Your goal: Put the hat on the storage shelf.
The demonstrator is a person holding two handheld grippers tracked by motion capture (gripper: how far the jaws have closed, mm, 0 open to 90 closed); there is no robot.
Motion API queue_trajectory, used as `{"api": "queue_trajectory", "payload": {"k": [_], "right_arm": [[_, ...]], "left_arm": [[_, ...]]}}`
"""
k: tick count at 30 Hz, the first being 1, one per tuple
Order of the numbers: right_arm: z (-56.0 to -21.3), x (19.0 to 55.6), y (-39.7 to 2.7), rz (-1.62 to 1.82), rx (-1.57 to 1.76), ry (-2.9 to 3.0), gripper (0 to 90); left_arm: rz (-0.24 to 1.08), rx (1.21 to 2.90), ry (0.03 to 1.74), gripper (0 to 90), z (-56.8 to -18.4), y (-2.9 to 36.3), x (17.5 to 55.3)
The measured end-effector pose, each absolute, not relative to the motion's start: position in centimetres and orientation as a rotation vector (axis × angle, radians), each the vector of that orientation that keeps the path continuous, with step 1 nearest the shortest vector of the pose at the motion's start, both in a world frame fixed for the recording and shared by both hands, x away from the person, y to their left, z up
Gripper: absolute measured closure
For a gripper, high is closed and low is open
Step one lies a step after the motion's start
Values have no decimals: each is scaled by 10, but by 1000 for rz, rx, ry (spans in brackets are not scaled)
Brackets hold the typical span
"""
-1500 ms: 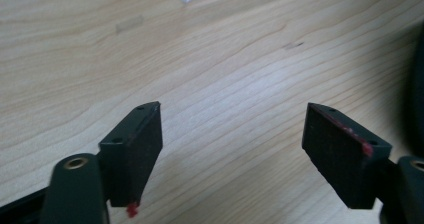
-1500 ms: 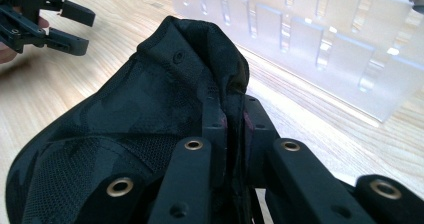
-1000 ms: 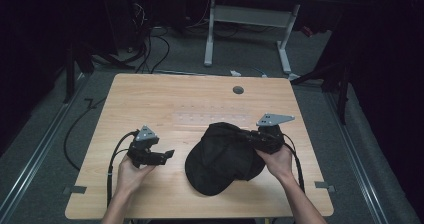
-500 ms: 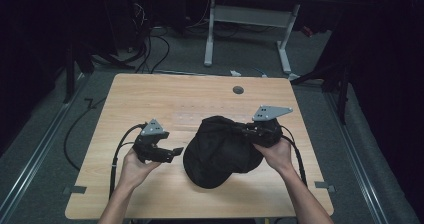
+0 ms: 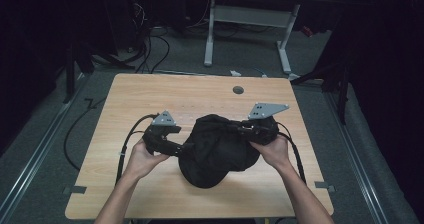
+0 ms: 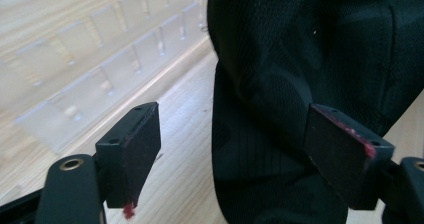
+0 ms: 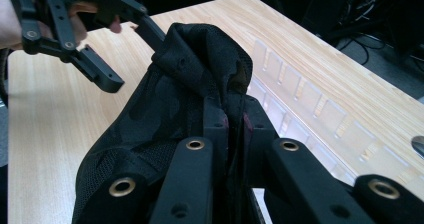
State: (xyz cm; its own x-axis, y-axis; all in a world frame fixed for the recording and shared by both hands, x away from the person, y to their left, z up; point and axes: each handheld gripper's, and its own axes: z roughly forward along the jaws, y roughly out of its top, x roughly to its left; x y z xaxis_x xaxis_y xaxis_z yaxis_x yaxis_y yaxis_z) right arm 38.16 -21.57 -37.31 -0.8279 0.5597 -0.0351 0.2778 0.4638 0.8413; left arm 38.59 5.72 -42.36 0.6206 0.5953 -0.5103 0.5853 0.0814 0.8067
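On table (image 5: 150,99), right tool (image 7: 231,119) pinching black cap (image 5: 217,146), left tool (image 6: 235,149) agape

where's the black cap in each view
High view: the cap lies at the table's near middle, between the two hands.
Left gripper view: it takes up the right half, with the open left claw around its edge.
Right gripper view: it rises from bottom left to centre, pinched by the right claw.
Shared landmark: the clear divided tray, beside the cap in both gripper views and faint on the table beyond it in the high view.
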Motion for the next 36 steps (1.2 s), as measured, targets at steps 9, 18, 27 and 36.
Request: {"api": "queue_trajectory", "payload": {"k": [9,18,27,36], "right_arm": [[-364,383,-208,1323,634,2426,845],[-357,388,-201,1338,598,2413,845],[-355,390,-191,1294,579,2401,845],[-352,388,-184,1267,545,2390,846]], "left_arm": [[-39,1623,975,245,-414,47,390],[-51,1665,957,329,-411,40,390],[-58,1707,987,383,-412,41,388],[-37,1710,986,404,-412,44,391]]}}
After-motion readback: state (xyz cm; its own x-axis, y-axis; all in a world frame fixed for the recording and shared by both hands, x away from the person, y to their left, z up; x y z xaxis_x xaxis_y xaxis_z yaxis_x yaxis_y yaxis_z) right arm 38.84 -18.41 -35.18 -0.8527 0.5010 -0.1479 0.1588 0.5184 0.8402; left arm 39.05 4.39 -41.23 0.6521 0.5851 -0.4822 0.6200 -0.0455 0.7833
